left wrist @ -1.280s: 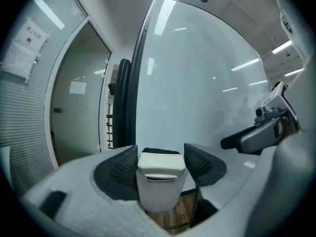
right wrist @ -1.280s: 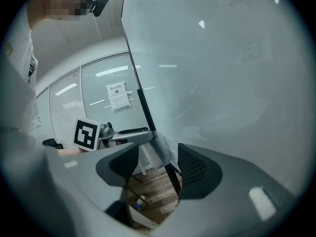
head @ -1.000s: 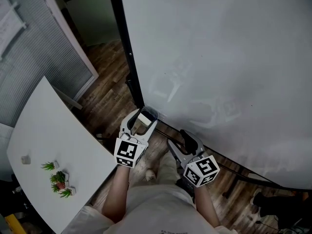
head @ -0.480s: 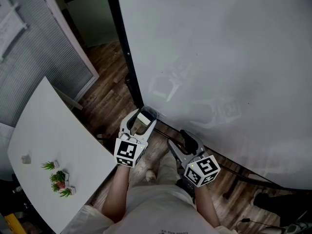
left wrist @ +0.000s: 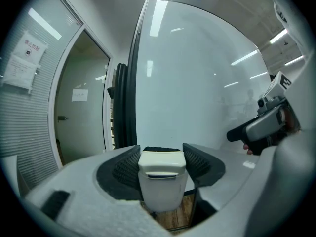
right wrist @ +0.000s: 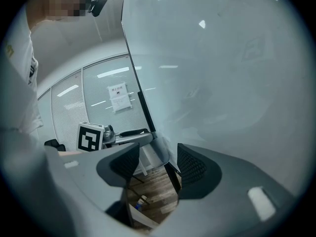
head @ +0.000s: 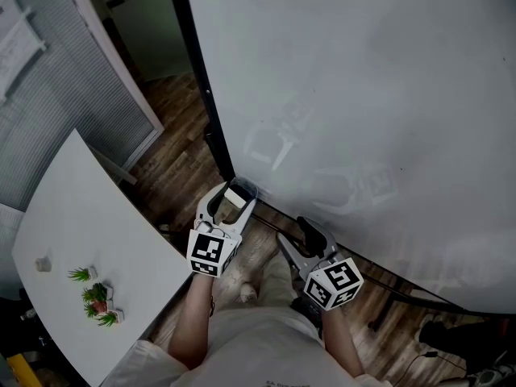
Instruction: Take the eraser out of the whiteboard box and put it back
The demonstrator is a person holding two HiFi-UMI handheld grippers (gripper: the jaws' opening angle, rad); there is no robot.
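Note:
A white eraser (left wrist: 162, 177) with a dark felt underside sits between the pads of my left gripper (left wrist: 162, 158), which is shut on it. In the head view the same left gripper (head: 228, 203) holds the eraser (head: 235, 197) just in front of a small clear whiteboard box (head: 247, 187) at the board's lower left corner. My right gripper (head: 295, 234) hangs lower right of it, close to the board, and stands open. Between its pads (right wrist: 191, 163) there is only wooden floor. From the right gripper view, the left gripper (right wrist: 123, 135) reaches to the clear box (right wrist: 160, 148).
The big whiteboard (head: 363, 95) with a dark left frame (head: 201, 103) fills the right side. A white table (head: 72, 232) with small potted plants (head: 98, 295) stands at the left. A glass partition with blinds (head: 56, 95) lies behind it, wood floor (head: 173, 168) between.

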